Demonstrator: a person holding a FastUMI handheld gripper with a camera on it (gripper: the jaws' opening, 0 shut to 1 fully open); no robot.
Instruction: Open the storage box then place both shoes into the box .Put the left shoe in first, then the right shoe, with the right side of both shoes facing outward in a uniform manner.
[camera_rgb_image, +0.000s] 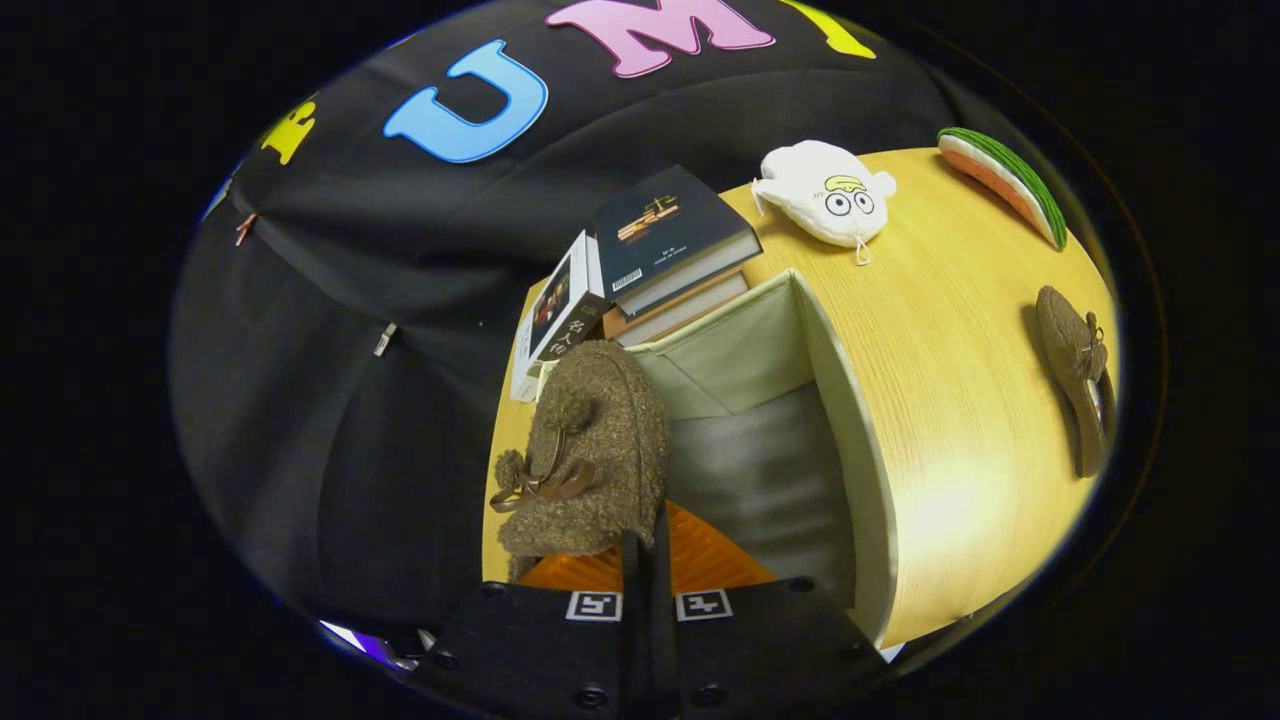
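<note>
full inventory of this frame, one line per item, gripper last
storage box: 1, cream fabric, open, on the table just ahead of the fingers
held shoe: 1, fuzzy brown with bow, over the box's near-left corner
second shoe: 1, brown, on the table right of the box
books: a small stack plus one leaning, behind the box
plush toy: 1, white, behind the box
watermelon-slice item: 1, green and red, far right table edge
table: 1, light wood
gripper: 1, fingers closed on the held shoe
</note>
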